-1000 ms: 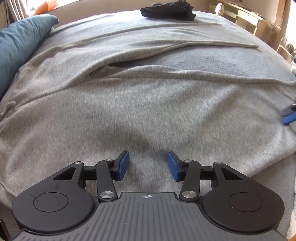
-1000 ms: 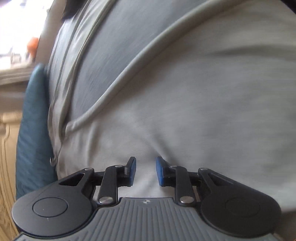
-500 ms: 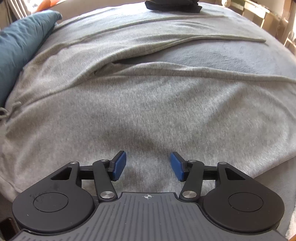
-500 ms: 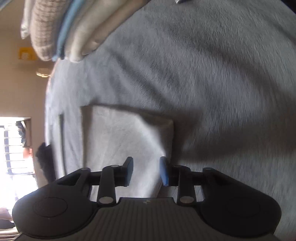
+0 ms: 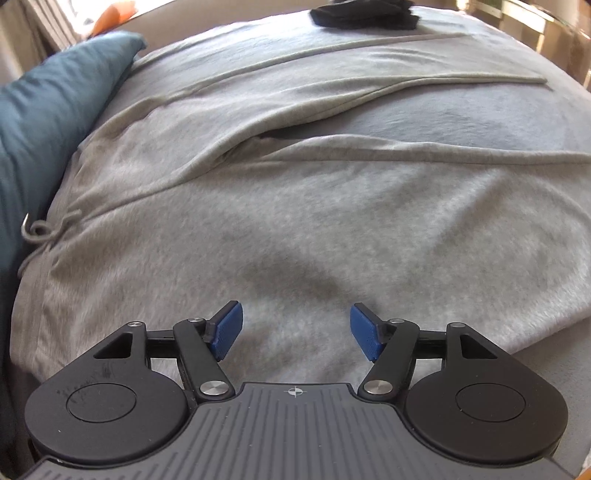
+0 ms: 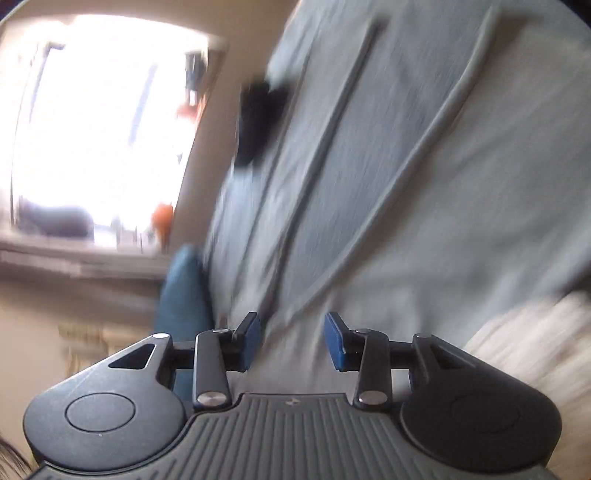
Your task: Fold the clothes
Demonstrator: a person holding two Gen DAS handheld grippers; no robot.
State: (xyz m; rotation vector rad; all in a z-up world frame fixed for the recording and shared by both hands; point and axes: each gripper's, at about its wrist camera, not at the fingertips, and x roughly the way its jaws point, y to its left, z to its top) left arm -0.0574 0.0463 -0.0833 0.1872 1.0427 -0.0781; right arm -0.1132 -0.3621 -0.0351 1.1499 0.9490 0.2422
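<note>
Left hand-held gripper opening over sweatpants, pillow beside.

The left gripper is angled steeply down, jaws opening, nothing between; the right gripper likewise is opening, empty.

On the bed the spread garment fills the middle, with the pillow beside it at 9 o'clock, its drawstring toward the pillow, and a bundle of clothes behind at 12 o'clock.
</note>
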